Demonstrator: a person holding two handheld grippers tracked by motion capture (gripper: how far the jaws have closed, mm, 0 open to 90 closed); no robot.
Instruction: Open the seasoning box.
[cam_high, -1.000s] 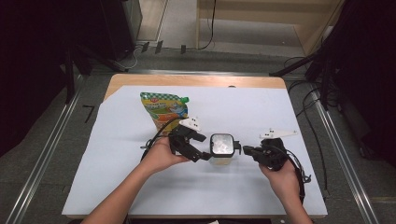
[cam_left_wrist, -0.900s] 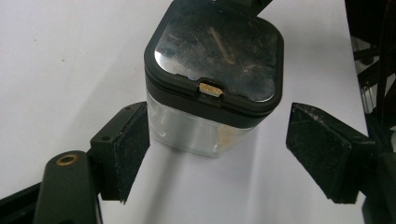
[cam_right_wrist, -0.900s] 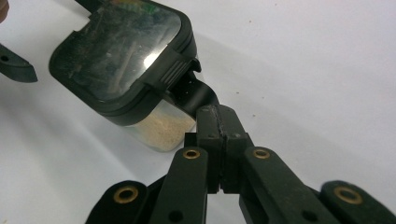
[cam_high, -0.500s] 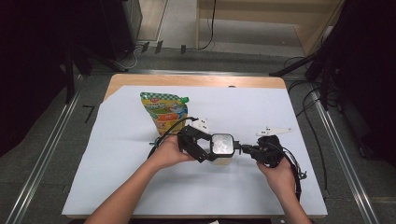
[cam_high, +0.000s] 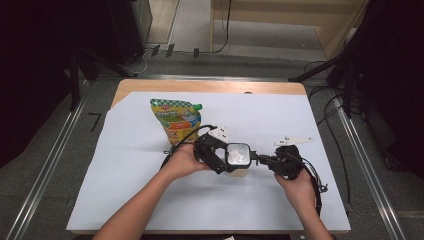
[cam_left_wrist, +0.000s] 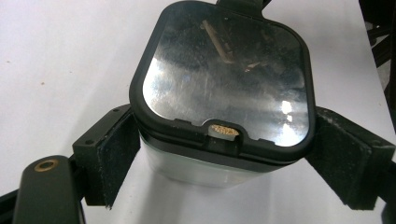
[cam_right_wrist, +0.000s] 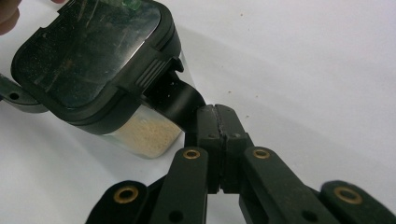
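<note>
Pouch (cam_high: 177, 120) behind container (cam_high: 237, 156), on table (cam_high: 125, 210)

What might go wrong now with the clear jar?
1. The left claw has just been opening; its pads stand beside the clear square jar with black mirror lid without visibly pressing, so it may slide.
2. The right claw pinches the black lid tab; pulling could tip out the beige grains.

A white sheet (cam_high: 150, 190) covers most of the wooden surface (cam_high: 210, 86), which shows bare along its far edge. Grey floor (cam_high: 55, 165) surrounds it, with metal rails (cam_high: 45, 175) on both sides. Black cables (cam_high: 330, 120) trail at the right. Pale wooden furniture (cam_high: 280, 20) stands beyond, and the corners lie dark.
</note>
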